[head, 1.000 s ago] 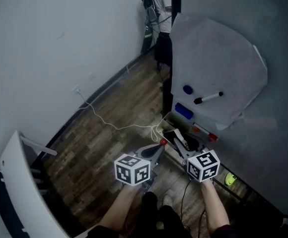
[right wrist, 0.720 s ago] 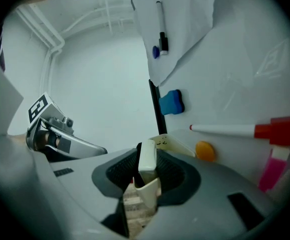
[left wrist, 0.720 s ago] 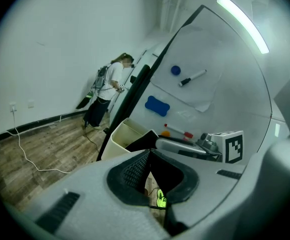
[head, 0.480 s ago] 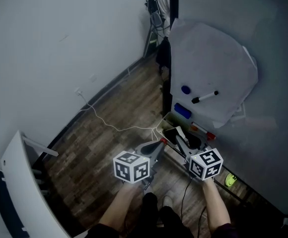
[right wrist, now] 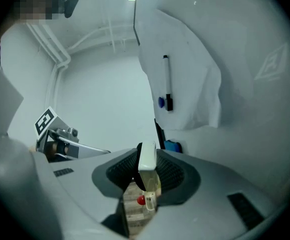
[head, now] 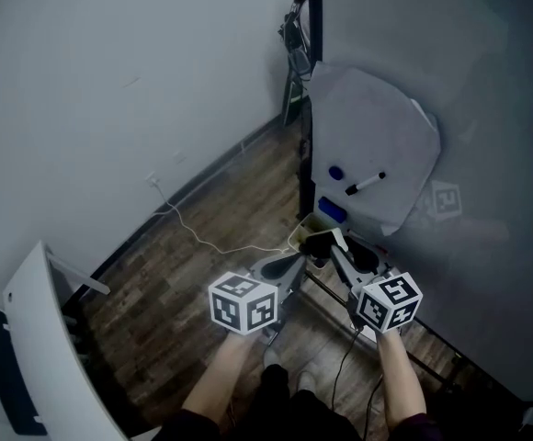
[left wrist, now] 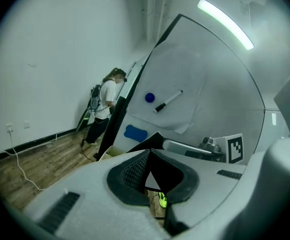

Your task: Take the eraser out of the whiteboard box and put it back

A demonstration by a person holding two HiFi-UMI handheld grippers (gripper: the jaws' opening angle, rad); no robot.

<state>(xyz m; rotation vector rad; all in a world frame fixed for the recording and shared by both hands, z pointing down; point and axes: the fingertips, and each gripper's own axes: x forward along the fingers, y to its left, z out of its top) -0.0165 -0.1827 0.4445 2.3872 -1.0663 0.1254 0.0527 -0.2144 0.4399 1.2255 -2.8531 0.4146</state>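
My right gripper (head: 329, 244) is shut on the eraser (head: 320, 243), a slim block with a white back, seen end-on between the pads in the right gripper view (right wrist: 147, 160). It hangs just above the pale whiteboard box (head: 305, 228) at the foot of the whiteboard (head: 386, 81). Close on its left, my left gripper (head: 305, 259) has its jaws shut with nothing between them, as the left gripper view (left wrist: 150, 154) shows. A blue eraser-shaped piece (head: 333, 212) sticks to the board above the box.
A white sheet (head: 369, 145) on the board carries a blue magnet (head: 336, 173) and a black marker (head: 366, 184). A person (left wrist: 105, 101) stands at the board's far end. A white cable (head: 202, 242) runs over the wooden floor; a white panel (head: 28, 338) leans at left.
Both grippers have risen together, and the eraser in the right one has come up from the box to just above it. The head camera has tilted, shifting the board leftward.
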